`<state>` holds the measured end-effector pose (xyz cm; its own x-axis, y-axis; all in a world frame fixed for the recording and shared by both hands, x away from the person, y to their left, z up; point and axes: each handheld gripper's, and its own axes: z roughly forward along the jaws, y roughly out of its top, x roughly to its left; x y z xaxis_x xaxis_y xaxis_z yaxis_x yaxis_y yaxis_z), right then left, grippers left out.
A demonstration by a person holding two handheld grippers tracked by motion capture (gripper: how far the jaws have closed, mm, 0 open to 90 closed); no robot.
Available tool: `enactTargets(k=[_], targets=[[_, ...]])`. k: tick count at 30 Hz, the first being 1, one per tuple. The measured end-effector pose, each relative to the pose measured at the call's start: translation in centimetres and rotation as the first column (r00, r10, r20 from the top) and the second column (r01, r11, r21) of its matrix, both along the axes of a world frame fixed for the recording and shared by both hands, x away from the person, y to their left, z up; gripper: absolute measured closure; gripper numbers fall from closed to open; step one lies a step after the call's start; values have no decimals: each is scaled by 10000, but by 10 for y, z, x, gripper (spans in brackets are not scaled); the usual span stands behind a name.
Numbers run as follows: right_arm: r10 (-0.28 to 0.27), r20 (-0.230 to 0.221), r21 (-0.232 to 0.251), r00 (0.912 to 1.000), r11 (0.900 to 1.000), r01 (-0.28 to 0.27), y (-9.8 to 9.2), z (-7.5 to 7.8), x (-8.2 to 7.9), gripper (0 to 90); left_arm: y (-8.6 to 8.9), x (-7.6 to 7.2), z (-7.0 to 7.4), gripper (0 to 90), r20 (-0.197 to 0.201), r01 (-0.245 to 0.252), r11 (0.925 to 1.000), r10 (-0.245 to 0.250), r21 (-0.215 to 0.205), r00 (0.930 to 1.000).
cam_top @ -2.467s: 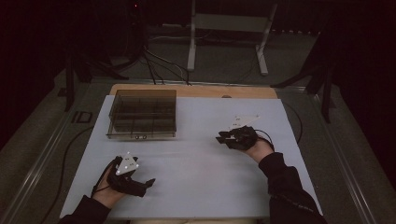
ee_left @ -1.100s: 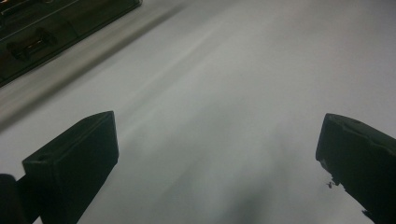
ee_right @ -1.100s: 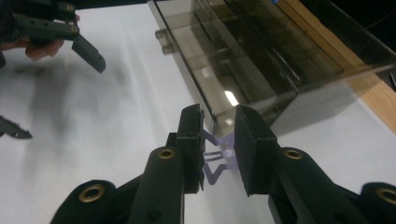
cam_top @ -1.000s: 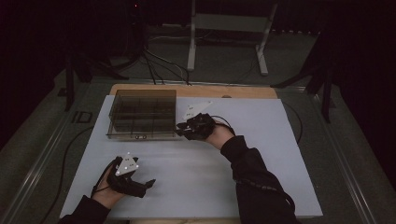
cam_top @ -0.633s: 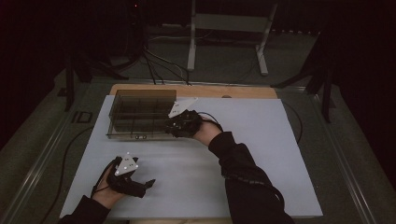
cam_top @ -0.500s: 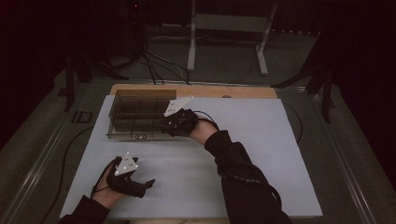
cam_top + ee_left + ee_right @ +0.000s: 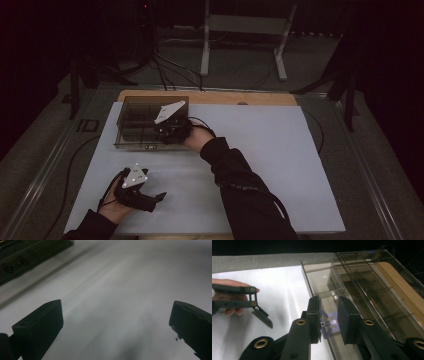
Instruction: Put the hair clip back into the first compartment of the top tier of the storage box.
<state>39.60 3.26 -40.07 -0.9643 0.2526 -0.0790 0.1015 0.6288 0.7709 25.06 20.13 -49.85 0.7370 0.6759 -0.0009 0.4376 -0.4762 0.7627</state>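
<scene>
The right gripper (image 7: 170, 131) reaches across to the near right corner of the clear box (image 7: 131, 112) at the far left of the white surface (image 7: 260, 150). In the right gripper view its jaws are narrowly parted around a small purple clip (image 7: 327, 325), seemingly pinching it just above the box (image 7: 362, 287) rim. The left gripper (image 7: 150, 200) rests low on the surface near the front edge, jaws spread wide with nothing between them.
</scene>
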Motion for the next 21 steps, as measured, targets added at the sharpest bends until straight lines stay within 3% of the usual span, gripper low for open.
enactTargets(k=[15, 21], targets=[[302, 37, -235, 9995, 9993, -301, 43, -1, 7, 728, 1, 0, 0, 0, 27, 58, 10000, -58, -46, 10000], [218, -187, -146, 9996, 9996, -221, 60, -5, 12, 727, 1, -1, 1, 0, 58, 74, 9999, -73, -118, 10000]])
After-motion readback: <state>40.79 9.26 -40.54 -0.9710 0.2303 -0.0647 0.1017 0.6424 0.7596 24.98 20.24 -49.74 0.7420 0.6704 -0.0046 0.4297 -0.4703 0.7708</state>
